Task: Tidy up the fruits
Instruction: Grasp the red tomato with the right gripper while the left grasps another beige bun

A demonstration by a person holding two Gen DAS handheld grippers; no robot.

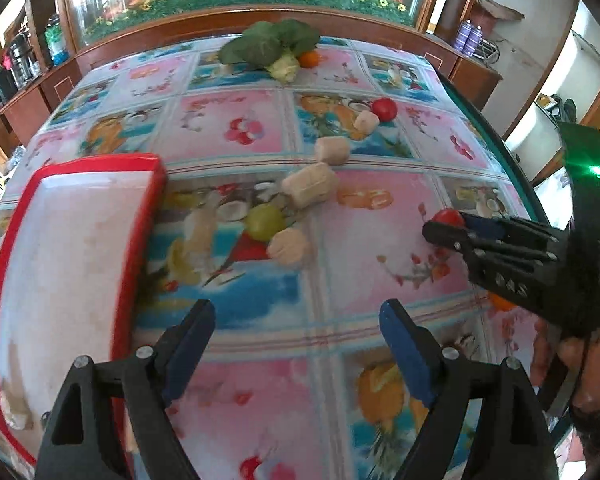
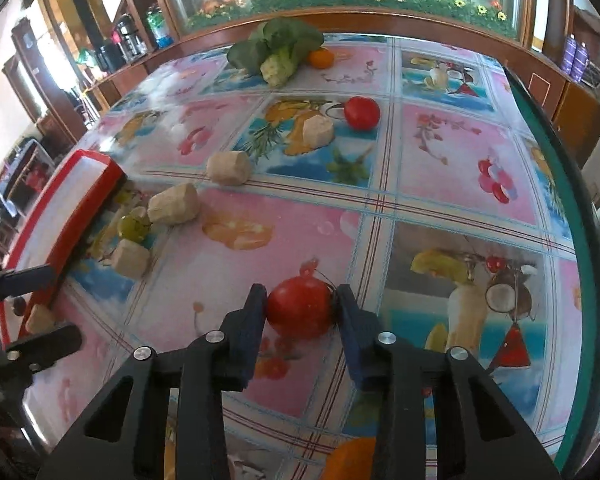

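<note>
My right gripper (image 2: 301, 300) is shut on a red tomato (image 2: 299, 308) low over the table; it also shows in the left wrist view (image 1: 446, 226) with the tomato (image 1: 449, 216) at its tips. My left gripper (image 1: 296, 312) is open and empty beside the red-rimmed white tray (image 1: 140, 216); the tray also shows in the right wrist view (image 2: 80, 200). A second red tomato (image 2: 363, 112), a green grape-like fruit (image 2: 132, 227) and an orange (image 2: 322, 58) lie on the table.
Several beige chunks (image 2: 174, 204) lie scattered between the tray and the far tomato. One chunk (image 1: 16, 412) lies in the tray. Leafy greens (image 2: 276, 50) lie at the far edge. The table's green rim (image 2: 580, 220) runs along the right. Another orange (image 1: 500, 302) sits under the right gripper.
</note>
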